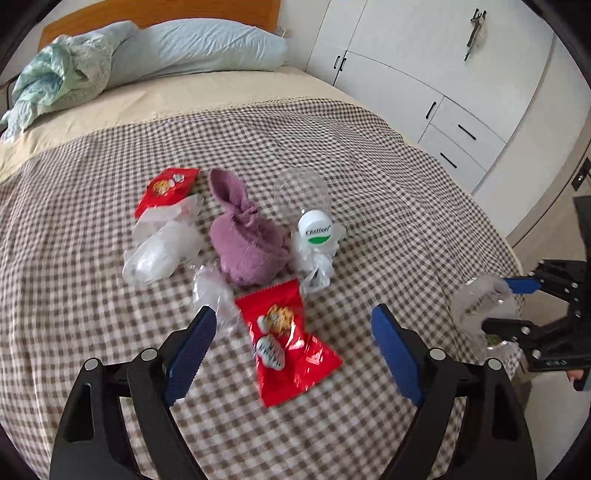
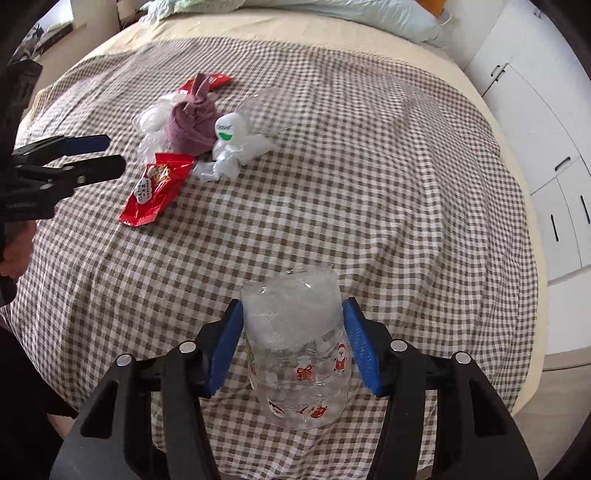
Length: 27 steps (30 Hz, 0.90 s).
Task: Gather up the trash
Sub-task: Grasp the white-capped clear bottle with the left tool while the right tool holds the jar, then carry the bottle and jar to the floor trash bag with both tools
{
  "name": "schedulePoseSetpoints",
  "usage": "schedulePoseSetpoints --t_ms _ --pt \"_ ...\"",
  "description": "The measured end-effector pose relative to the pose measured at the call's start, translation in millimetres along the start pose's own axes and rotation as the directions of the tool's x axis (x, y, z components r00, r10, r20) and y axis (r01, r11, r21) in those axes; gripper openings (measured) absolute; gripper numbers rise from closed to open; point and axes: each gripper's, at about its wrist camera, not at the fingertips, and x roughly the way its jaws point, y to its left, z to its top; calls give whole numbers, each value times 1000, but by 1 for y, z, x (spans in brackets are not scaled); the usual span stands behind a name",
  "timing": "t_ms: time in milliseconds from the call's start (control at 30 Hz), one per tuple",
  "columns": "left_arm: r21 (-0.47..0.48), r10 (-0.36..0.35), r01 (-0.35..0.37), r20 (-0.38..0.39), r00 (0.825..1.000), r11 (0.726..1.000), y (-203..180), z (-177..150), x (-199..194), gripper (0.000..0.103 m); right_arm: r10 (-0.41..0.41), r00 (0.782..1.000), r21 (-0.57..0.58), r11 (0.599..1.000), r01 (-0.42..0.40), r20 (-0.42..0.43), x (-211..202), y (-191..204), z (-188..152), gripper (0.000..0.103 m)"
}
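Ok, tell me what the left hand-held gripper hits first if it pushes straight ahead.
Most likely the near red snack wrapper: it lies on the checked bedspread between the open fingers of the left hand-held gripper. Beyond it sits the purple sock. Depth is unclear, so the gripper might pass just above the wrapper.

2 wrist fisheyes look down over a checked bedspread (image 1: 369,177). The left view sits low and close above the near red wrapper (image 1: 288,339), facing the headboard (image 1: 159,14) and pillow (image 1: 199,44), with the wardrobe (image 1: 424,74) to its right. The right view looks from the bed's right side, farther back, across the same trash pile (image 2: 195,125); each view catches the other gripper at its edge.
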Motion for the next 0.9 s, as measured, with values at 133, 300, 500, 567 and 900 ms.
schedulePoseSetpoints --t_ms 133,300,500,567,900 --pt "-69 -16 14 -32 999 998 -15 42 45 63 20 998 22 1000 -21 52 -17 -19 -24 55" --pt "-70 85 -92 -101 991 993 -28 66 98 52 56 995 57 997 -61 79 -22 -36 -55 55" --pt "-111 56 -59 -37 998 992 -31 76 73 30 77 993 132 987 -89 93 -14 -57 -79 55" --pt "-108 43 -43 0 999 993 -36 78 48 30 80 990 158 983 -98 113 -20 -63 -85 55" --pt "50 -53 48 88 995 998 -129 20 -86 30 28 982 245 967 -73 185 -108 -65 -175 55"
